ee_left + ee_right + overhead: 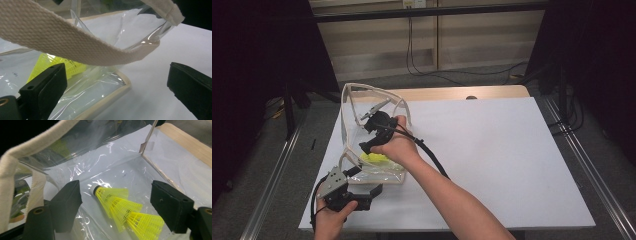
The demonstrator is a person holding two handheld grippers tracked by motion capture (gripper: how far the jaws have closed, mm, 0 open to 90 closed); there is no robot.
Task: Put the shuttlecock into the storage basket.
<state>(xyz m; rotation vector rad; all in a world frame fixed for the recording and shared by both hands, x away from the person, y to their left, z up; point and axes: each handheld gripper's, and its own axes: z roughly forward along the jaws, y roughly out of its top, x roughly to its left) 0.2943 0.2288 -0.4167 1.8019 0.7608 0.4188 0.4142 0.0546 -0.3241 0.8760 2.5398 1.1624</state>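
1. Step in hand, prob: loading shuttles into the clear bag. R gripper is down inside the bag mouth, jaws wide apart w/ nothing between them; the shuttles lie on the bag floor just ahead, so they look just dropped.
2. L gripper sits at the bag's near corner on the table, jaws wide open, empty. The strap hangs across in front of it, not pinched.
3. Next, I'd guess: R backs out w/o snagging the strap; L could pinch the rim or strap to keep the mouth open.
4. Look: yellow plastic shuttles, nested as a stack, white-tipped nose pointing away from R; bag is see-thru w/ cream trim, part upright, floppy.
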